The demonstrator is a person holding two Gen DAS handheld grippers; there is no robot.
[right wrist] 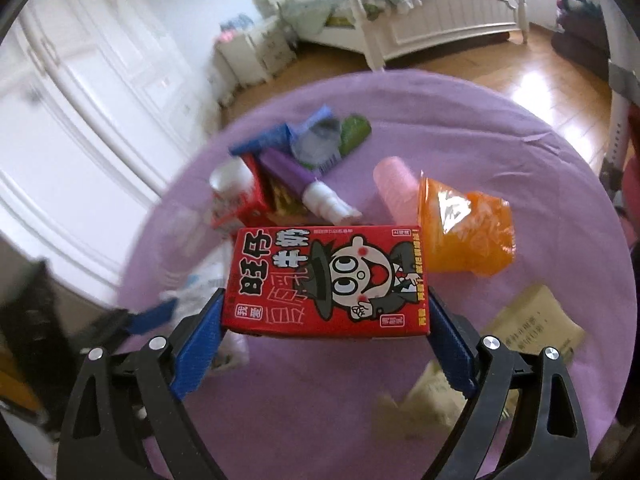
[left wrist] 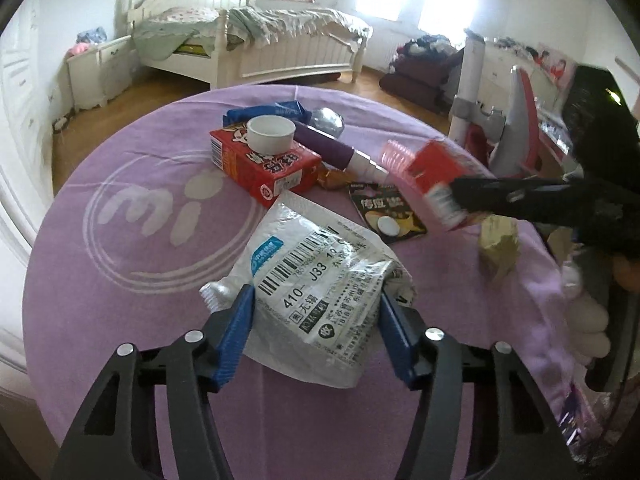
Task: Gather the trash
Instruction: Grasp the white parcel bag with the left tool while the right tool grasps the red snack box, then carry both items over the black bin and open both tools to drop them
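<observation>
- The left gripper (left wrist: 316,322) sits nearest in its own view, its blue fingers (left wrist: 236,336) pressed in on both sides of a crumpled white courier bag (left wrist: 320,280) with a barcode label; the bag lies on the purple-clothed surface (left wrist: 140,280).
- The right gripper (right wrist: 326,336) has its fingers (right wrist: 200,344) clamped on the short ends of a red milk carton (right wrist: 326,280), held above the surface (right wrist: 320,420). Only the right wrist view shows the carton's cartoon face.
- The left wrist view shows that same gripper from the side at the right, dark and blurred, with the carton (left wrist: 436,176) at its tip.
- Near right on the surface lies tan crumpled paper (right wrist: 536,328); the left view shows it as a lump (left wrist: 498,246).
- Mid-surface, the left view alone shows a black snack packet (left wrist: 386,210).
- Only the right view shows an orange plastic bag (right wrist: 464,236), with a pink ribbed cup (right wrist: 394,188) just beside it.
- Farther on, a second red carton (left wrist: 264,168) carries a white cup (left wrist: 270,132); a purple tube (left wrist: 324,150) and a blue wrapper (left wrist: 272,112) lie just beyond.
- Far off stands a white bed (left wrist: 280,40).
</observation>
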